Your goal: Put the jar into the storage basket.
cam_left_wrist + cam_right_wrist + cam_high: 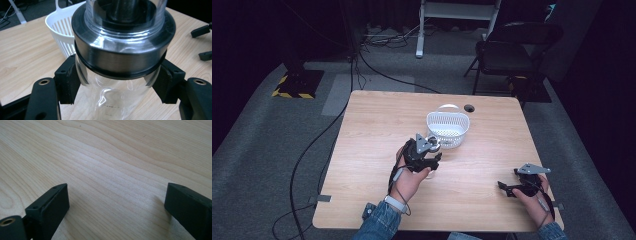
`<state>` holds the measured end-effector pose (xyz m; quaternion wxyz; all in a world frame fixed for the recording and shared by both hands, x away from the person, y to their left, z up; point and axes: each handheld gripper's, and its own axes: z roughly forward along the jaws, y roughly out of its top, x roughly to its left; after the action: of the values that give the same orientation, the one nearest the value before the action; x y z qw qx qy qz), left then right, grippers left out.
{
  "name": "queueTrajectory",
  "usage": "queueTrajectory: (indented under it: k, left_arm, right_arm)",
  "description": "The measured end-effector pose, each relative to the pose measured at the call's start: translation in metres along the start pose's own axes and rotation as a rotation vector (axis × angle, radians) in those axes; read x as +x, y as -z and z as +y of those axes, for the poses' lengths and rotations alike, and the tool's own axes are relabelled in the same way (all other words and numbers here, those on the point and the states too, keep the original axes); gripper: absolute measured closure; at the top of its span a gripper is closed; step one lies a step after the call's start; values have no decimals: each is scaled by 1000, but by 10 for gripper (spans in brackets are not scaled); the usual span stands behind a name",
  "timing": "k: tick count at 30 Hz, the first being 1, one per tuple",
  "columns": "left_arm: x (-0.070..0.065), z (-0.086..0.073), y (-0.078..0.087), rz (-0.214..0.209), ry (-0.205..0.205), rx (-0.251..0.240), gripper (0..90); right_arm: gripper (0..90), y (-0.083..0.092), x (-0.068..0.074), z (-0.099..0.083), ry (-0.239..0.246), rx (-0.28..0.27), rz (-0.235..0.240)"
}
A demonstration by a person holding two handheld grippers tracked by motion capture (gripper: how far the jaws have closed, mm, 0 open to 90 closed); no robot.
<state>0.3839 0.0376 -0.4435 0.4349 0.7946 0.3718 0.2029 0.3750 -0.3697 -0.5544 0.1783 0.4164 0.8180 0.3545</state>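
Near the middle of the bench (377, 125), the left gripper (117, 85) has its jaws closed on a clear glass jar (117, 100), clamping it just below its dark metal collar with the jar's long axis upright. Just beyond it, on the far side, stands a white slotted basket (448, 129), open side up and much closer to this hand than to the other. At the near right, the right gripper (507, 189) rests low over bare wood, jaws spread wide and holding nothing.
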Motion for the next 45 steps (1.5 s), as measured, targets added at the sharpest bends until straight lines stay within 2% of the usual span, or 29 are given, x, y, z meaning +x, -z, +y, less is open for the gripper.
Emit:
queueTrajectory:
  k: [9, 21, 29, 38, 45]
  left_arm:
    - [3, 17, 9, -2, 5, -15, 307]
    - [4, 43, 18, 8, -22, -32, 307]
    - [6, 63, 17, 3, -33, -46, 307]
    - [10, 85, 16, 15, -46, -72, 307]
    - [12, 99, 12, 22, -55, -73, 307]
  right_arm:
    - [56, 0, 0, 0, 0, 0, 0]
    - [56, 0, 0, 0, 0, 0, 0]
    - [56, 0, 0, 0, -3, 1, -4]
    - [55, 0, 1, 0, -5, 1, -8]
    - [55, 0, 1, 0, -5, 2, -7]
